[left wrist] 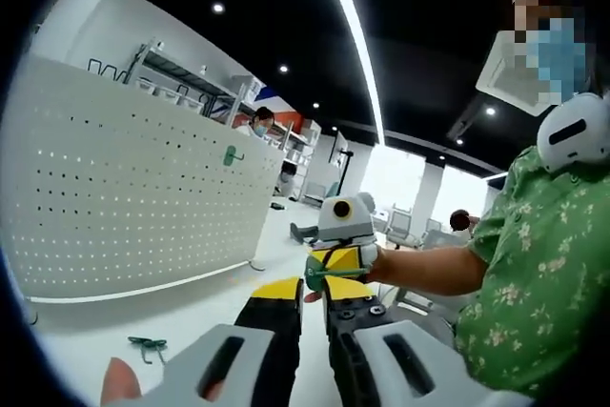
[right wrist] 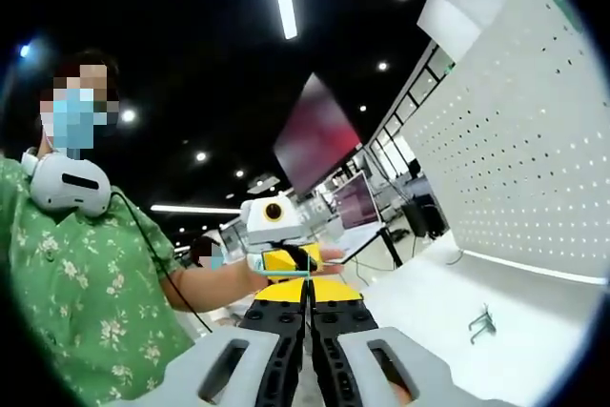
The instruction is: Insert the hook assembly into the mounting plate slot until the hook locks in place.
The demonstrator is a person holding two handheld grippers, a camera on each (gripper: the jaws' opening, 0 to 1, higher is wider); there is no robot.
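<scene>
White tabletop runs under both tools, with a tall white pegboard standing at its far edge and an open office with ceiling lights behind. From the left gripper, the board rises ahead and to the left, and one green hook already hangs on its face, well above the table. A second green hook lies flat on the table, down to the left of that tool's jaws and apart from them. The left gripper's yellow-tipped jaws stand close together with only a thin gap, and a green piece sits right at their tips, just where the other gripper meets them; I cannot tell which tool has it, or whether the left one is clamped on anything. From the right gripper, the jaws are pressed together, the opposite tool faces it just beyond the tips, and a thin greenish edge shows there, too small to make out. A small hook lies on the table off to the right of this tool, below the board. By my judgement the task is early: the piece is being handed or adjusted between the tools, away from the board, and carrying it over, inserting and locking remain.
</scene>
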